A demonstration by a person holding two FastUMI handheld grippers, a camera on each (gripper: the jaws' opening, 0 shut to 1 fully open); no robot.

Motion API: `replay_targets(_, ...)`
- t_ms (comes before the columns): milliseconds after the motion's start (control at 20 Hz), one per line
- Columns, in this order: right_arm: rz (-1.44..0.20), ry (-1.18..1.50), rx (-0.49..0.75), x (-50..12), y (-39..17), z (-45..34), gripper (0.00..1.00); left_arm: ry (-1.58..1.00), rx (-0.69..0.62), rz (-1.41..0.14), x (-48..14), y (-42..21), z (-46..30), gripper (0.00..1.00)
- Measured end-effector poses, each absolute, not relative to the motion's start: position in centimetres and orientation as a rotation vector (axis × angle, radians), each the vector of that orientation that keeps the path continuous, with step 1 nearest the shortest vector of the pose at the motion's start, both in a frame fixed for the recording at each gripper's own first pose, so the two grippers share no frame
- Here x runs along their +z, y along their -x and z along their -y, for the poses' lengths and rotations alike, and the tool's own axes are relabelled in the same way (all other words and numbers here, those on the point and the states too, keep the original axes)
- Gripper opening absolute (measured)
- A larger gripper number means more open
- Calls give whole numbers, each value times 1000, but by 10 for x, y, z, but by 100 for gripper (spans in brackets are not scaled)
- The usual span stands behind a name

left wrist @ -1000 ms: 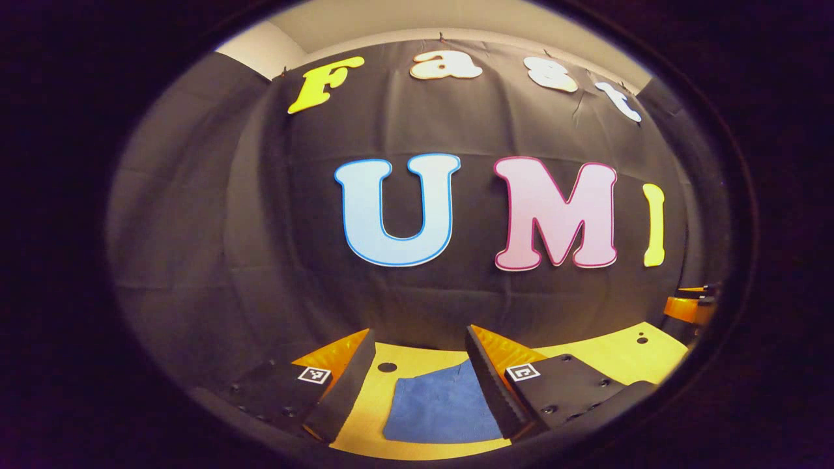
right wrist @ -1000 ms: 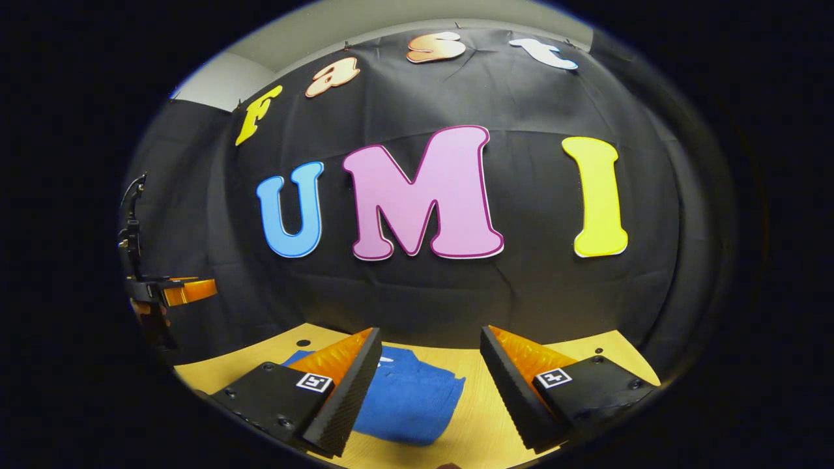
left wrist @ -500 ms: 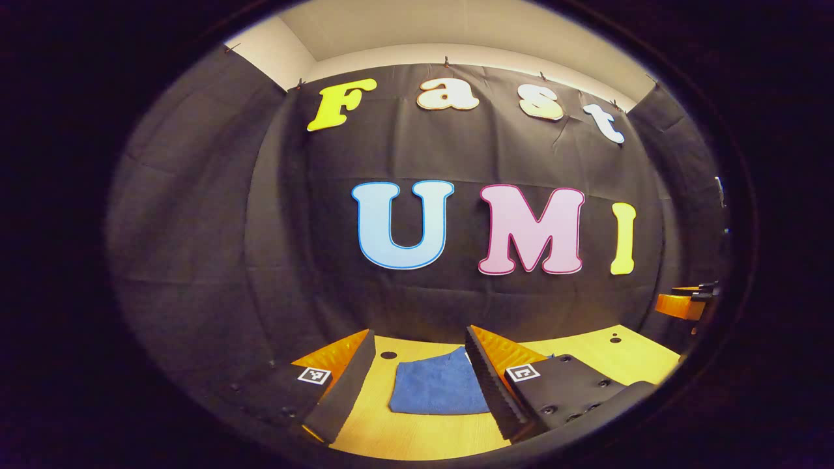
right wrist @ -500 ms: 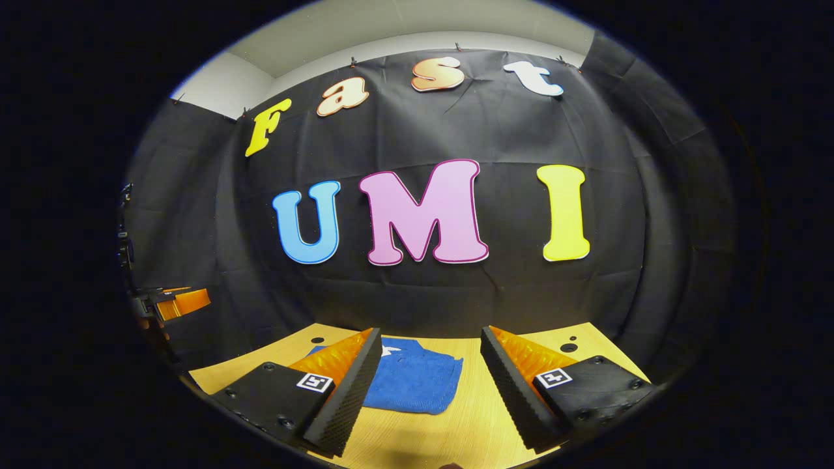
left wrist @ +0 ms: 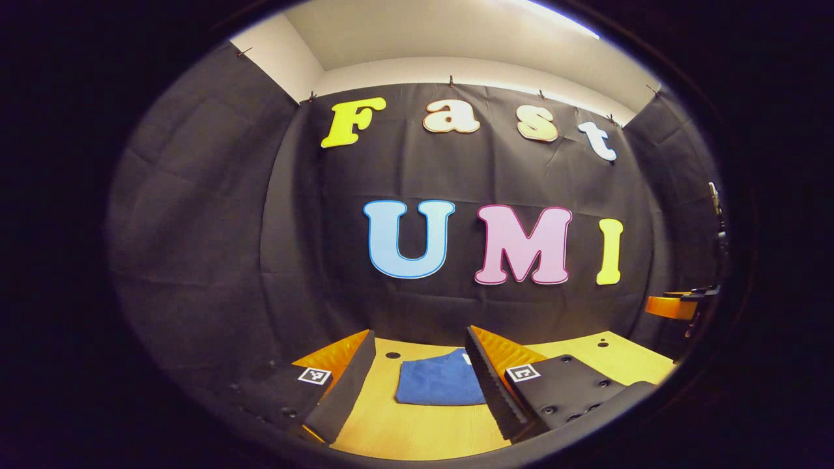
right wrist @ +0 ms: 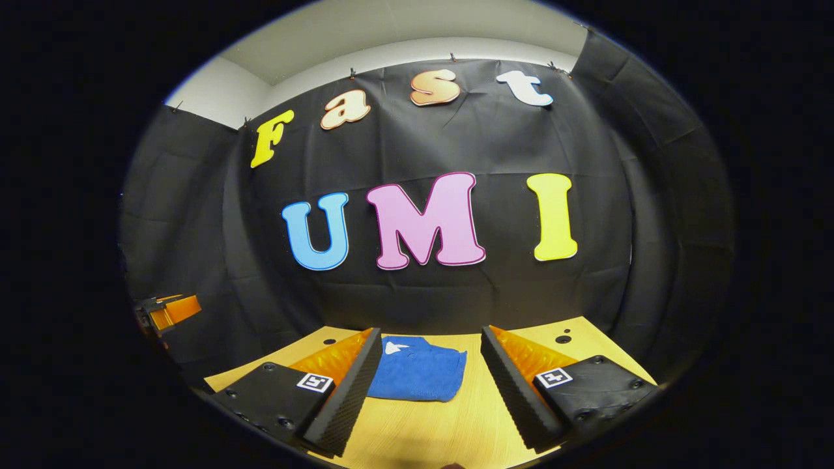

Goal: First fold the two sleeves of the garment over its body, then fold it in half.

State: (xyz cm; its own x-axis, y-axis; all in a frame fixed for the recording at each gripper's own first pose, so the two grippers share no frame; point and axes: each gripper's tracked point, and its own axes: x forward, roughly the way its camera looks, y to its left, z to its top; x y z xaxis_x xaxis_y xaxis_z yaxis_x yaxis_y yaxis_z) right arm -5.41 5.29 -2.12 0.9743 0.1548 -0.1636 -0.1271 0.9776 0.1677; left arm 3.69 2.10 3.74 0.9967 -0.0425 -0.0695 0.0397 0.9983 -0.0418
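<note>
Black cloth hangs all round the booth, and below it the wooden table (right wrist: 417, 436) carries the blue garment (right wrist: 417, 374) as a compact, squared-off bundle with no sleeve sticking out. Over the last second both tools have drawn back and risen, so the bundle now looks smaller and farther off in each view. The left gripper (left wrist: 420, 371) is released, its jaws spread wide with the cloth at twelve o'clock beyond them; the right gripper (right wrist: 430, 374) is likewise released and grasps nothing. To my eye the folding is done and the hands are retreating.
</note>
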Motion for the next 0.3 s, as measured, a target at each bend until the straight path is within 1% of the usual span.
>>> replay_targets(150, -163, -149, 129, -15, 64, -46, 96, 33, -47, -94, 30, -30, -25, 80)
replay_targets(300, -168, -129, 108, -17, 73, -39, 96, 35, -53, -84, 33, -26, -27, 80)
